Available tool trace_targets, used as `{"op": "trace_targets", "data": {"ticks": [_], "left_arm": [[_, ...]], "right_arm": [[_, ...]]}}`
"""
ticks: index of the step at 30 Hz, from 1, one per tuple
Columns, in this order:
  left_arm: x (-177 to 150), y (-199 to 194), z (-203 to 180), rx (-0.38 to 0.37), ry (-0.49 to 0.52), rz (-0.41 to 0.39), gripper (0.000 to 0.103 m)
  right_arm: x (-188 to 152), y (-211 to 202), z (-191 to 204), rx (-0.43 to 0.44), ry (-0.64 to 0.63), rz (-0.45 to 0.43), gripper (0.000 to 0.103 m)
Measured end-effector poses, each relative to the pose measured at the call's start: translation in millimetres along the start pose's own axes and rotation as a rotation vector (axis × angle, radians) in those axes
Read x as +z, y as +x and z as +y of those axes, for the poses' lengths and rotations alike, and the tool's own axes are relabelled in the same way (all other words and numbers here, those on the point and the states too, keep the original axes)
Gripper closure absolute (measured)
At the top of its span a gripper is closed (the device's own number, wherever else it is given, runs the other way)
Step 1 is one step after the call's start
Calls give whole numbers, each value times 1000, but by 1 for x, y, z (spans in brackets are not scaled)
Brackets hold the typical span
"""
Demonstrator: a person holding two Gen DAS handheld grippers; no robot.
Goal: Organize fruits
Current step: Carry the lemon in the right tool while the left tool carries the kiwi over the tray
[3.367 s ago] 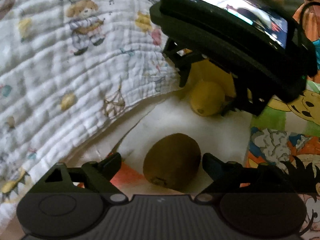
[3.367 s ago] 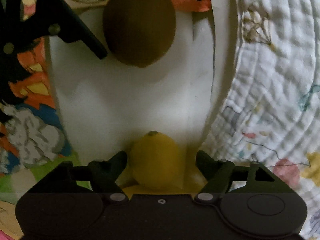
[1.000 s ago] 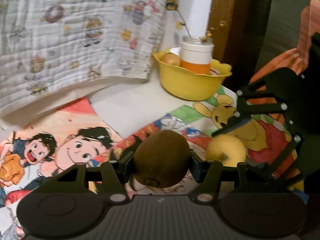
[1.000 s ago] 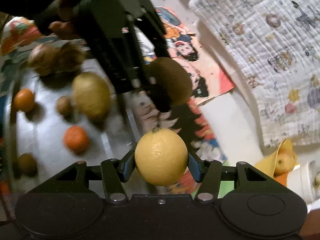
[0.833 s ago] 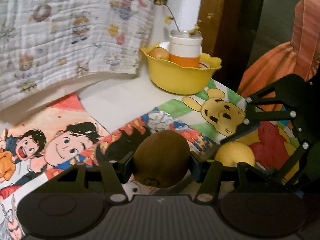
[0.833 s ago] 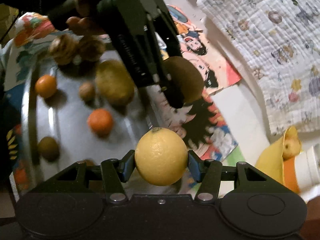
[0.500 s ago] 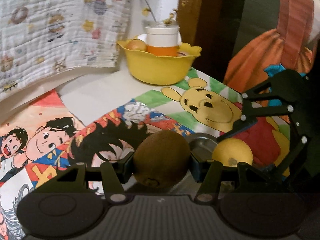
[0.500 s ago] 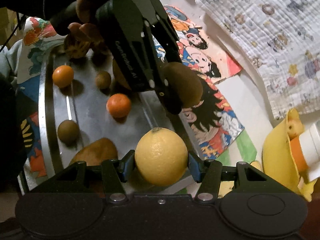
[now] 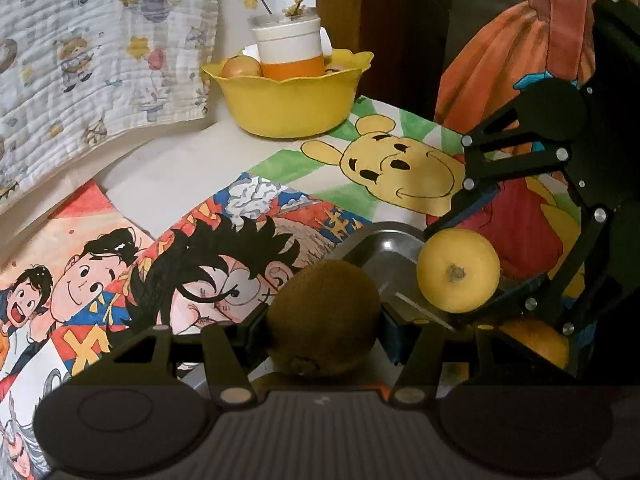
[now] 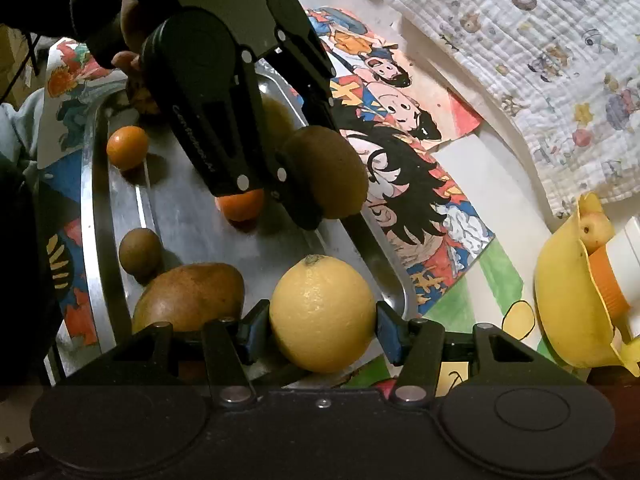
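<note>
**2 fruits hanging over the metal tray**

A table covered in cartoon drawings (image 9: 392,168) is carrying everything, with a quilted cloth (image 9: 100,52) lying along its far edge. A long metal tray (image 10: 192,216) is sitting on the drawings, its far rim just showing in the left wrist view.

The left gripper (image 9: 324,330) is pinching a brown kiwi (image 9: 324,316) between its 2 fingers, holding it in the air above the tray's long edge on the drawing side; the right wrist view is showing this same kiwi (image 10: 326,172) clear of the metal. The right gripper (image 10: 323,332) is squeezing a yellow lemon (image 10: 323,314) between its jaws, hanging over the tray's near end.

A yellow bowl (image 9: 288,100) is standing at the far corner of the table, with a white and orange cup (image 9: 289,50) inside it.

On the tray, a large brownish mango (image 10: 188,296) is lying at the near end. 2 oranges are sitting apart, 1 near the far left edge (image 10: 127,147) and 1 at the middle (image 10: 240,204), partly hidden by the left gripper. A small brown fruit (image 10: 140,252) is resting beside the left rim, just behind the mango.
</note>
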State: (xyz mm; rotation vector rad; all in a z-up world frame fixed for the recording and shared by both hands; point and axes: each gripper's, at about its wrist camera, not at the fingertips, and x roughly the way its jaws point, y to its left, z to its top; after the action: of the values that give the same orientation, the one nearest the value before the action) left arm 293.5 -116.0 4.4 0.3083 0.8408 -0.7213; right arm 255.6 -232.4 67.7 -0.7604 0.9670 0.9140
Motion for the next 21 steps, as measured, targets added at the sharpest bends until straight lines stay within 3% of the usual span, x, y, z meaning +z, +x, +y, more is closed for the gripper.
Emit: {"op": "trace_targets", "data": {"ticks": [15, 21], "left_arm": [[1, -1, -6, 16, 103, 60, 42], [2, 5, -8, 7, 135, 135, 42]], "right_arm": [[1, 1, 0, 9, -3, 0, 46], [0, 2, -2, 20, 15, -8, 46]]}}
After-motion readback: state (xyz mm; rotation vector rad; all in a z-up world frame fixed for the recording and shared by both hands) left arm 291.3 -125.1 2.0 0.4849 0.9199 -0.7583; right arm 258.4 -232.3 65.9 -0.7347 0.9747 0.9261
